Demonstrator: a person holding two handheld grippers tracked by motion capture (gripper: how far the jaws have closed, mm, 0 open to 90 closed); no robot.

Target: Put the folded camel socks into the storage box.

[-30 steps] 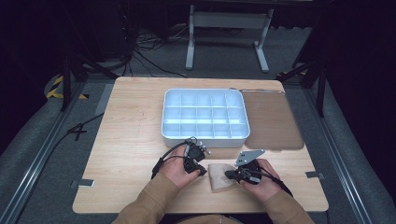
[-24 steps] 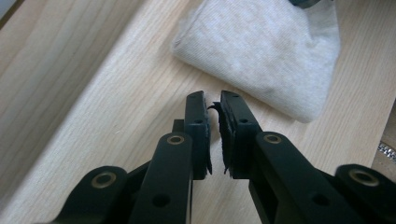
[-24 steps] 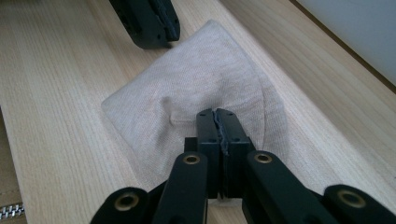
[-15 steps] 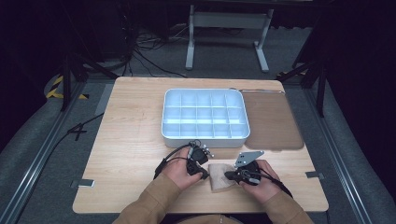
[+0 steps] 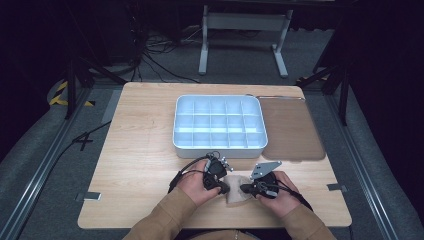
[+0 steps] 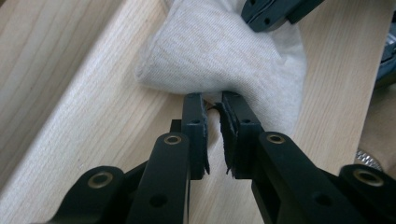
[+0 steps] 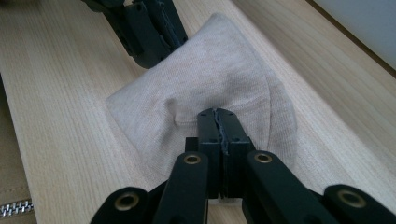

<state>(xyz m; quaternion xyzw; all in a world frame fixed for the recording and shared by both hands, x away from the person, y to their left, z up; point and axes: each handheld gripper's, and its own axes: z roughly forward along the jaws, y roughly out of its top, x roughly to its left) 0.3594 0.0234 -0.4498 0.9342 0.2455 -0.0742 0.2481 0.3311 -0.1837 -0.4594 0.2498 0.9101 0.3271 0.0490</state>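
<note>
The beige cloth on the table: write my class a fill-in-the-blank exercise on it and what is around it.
1. The beige cloth lies on the ____ table.
2. The left gripper and the right gripper each pinch the ____.
3. The white tray with many compartments holds ____.
4. The brown mat lies to the ____ of the tray.

Missing words: wooden; cloth; nothing; right

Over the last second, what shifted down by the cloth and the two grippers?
The left gripper slid toward the person and onto the beige cloth's left edge, jaws nearly closed there. The right gripper kept pinching its right side. The compartment tray and brown pouch stayed put.
</note>
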